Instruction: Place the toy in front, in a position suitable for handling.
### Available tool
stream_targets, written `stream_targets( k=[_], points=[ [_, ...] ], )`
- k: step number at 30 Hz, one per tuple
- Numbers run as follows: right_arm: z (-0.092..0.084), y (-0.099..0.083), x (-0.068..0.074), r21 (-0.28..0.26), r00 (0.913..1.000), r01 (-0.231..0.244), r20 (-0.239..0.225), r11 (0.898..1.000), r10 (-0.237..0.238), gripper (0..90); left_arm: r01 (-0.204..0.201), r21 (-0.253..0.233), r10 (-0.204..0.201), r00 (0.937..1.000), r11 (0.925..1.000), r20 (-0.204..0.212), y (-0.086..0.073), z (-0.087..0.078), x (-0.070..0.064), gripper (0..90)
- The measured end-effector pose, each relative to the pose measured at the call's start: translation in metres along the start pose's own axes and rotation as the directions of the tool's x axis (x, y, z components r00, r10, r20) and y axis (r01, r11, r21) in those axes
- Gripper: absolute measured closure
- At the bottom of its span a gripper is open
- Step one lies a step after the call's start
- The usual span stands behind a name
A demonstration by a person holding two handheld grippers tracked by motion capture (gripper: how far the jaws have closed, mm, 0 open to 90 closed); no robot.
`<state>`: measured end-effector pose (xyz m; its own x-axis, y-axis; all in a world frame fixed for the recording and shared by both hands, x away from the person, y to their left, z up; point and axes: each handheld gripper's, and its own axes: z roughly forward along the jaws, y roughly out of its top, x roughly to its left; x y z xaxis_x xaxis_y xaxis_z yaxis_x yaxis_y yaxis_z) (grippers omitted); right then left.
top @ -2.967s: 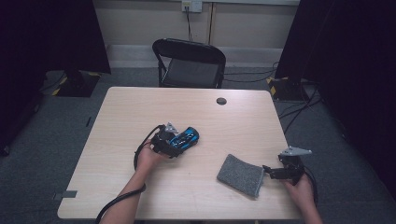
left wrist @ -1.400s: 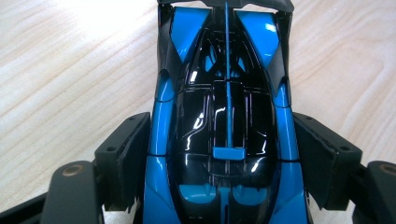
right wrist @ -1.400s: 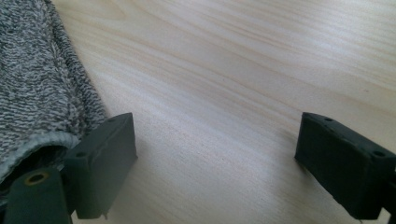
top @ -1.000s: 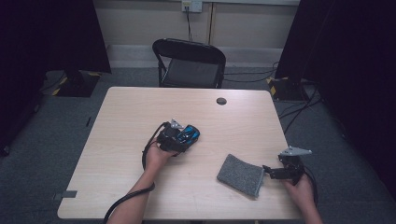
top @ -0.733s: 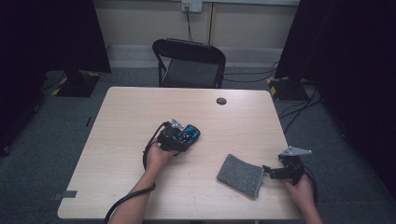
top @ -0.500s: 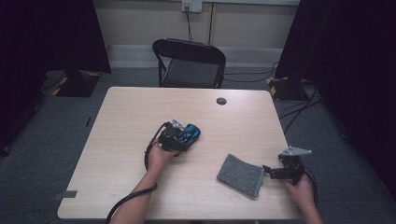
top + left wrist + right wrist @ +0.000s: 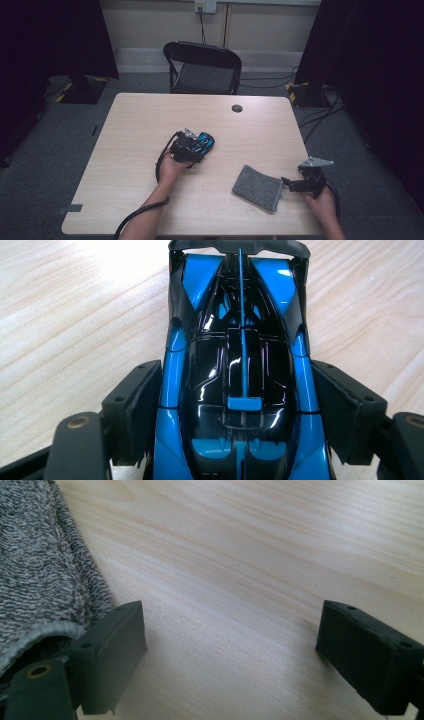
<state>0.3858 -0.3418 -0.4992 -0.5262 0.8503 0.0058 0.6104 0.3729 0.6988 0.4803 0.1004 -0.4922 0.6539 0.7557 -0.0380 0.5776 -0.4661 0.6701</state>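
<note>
No writing shows on anything here. My left claw point(image 7: 240, 405) grips the blue-and-black toy car point(image 7: 240, 340) by its flanks at mid-counter point(image 7: 150, 115) — pads touching both sides. My right claw point(image 7: 230, 650) gapes empty — its one pad beside the grey cloth point(image 7: 35, 565).

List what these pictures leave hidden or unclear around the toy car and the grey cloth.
- Toy car, left gripper view: wheels hidden under its body; its near end cut off by the bottom edge.
- Left gripper, high view: too small to tell whether the fingers press the car.
- Grey cloth, right gripper view: cut off by the left edge.
- Small dark disc, high view: too small to identify.
</note>
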Motion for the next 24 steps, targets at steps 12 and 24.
stream_targets(
  k=[12, 24],
  points=[
    [0.0, 0.0, 0.0, 0.0, 1.0, 0.0, 0.0, 1.0, 0.0, 11.5, -0.084, -0.036, 0.083, 0.9964, 0.9959, -0.015, 0.003, -0.014, -0.001, 18.7],
    [0.0, 0.0, 0.0, 0.0, 1.0, 0.001, 0.0, 1.0, -0.001, 11.5, -0.07, -0.028, 0.07, 0.9975, 0.9971, -0.01, -0.027, -0.045, 0.003, 16.2]
  ],
)
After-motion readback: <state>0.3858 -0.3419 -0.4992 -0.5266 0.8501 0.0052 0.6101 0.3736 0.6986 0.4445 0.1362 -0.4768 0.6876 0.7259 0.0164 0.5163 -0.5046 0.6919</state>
